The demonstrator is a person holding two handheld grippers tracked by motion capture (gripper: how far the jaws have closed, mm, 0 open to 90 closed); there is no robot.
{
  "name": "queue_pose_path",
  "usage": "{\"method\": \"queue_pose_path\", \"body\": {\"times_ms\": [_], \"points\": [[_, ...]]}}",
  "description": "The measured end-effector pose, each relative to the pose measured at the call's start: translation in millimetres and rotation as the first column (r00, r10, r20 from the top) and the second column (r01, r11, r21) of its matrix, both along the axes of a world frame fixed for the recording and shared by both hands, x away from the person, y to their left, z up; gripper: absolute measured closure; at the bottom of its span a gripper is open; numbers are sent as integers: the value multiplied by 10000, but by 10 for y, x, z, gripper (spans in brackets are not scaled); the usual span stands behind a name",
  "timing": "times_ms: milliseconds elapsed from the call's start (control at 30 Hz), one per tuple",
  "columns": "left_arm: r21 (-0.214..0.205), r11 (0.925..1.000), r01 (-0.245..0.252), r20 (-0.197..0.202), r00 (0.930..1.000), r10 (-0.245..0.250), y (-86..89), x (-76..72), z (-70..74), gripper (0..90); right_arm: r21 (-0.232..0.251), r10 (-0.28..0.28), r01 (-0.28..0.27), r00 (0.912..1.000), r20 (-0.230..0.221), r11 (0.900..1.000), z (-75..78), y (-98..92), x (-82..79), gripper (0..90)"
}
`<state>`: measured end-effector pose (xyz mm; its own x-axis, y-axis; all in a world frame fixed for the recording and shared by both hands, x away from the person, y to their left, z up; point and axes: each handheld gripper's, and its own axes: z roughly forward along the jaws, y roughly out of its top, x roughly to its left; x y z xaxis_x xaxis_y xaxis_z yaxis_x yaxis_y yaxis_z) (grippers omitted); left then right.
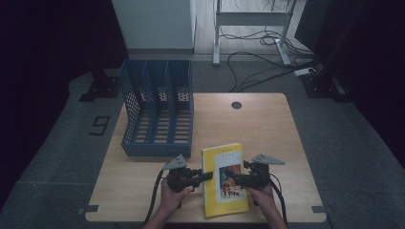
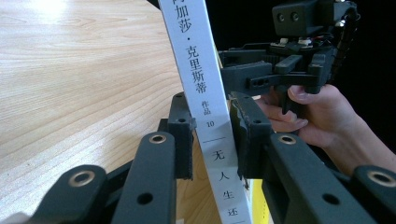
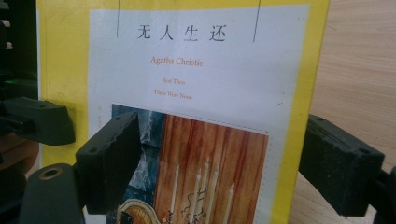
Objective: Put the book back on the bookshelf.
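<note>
Two grippers meet at the yellow book (image 1: 224,179) on the near table (image 1: 267,124) edge: our left gripper (image 2: 211,140) pinches its spine, our right gripper (image 3: 224,168) stands wide open over its cover. We should lift by the spine, then steer toward the blue file rack (image 1: 157,109) beyond.

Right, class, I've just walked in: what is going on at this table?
A person works a gripper in each hand on a yellow book near the front of the wooden table. The left gripper is clamped on the book's spine. The right gripper has its jaws wide open, over the cover. A blue file rack stands behind, its slots empty.
</note>
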<state>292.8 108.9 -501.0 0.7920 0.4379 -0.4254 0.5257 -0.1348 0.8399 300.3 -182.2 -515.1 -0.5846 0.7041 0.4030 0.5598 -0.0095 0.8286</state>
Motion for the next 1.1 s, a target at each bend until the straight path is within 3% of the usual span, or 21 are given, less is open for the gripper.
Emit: {"method": "queue_pose_path", "body": {"times_ms": [567, 867, 1100], "points": [[-117, 9998, 181, 429, 9989, -176, 43, -36, 99, 729, -818, -378, 471, 9929, 1124, 9955, 205, 62, -152, 211], [-54, 9996, 273, 771, 9967, -268, 56, -61, 170, 738, -740, -567, 695, 9849, 1633, 9948, 293, 86, -222, 224], [-66, 9996, 276, 761, 9967, -270, 76, -61, 184, 745, -924, -603, 809, 9763, 2078, 9924, 350, 116, -273, 228]]}}
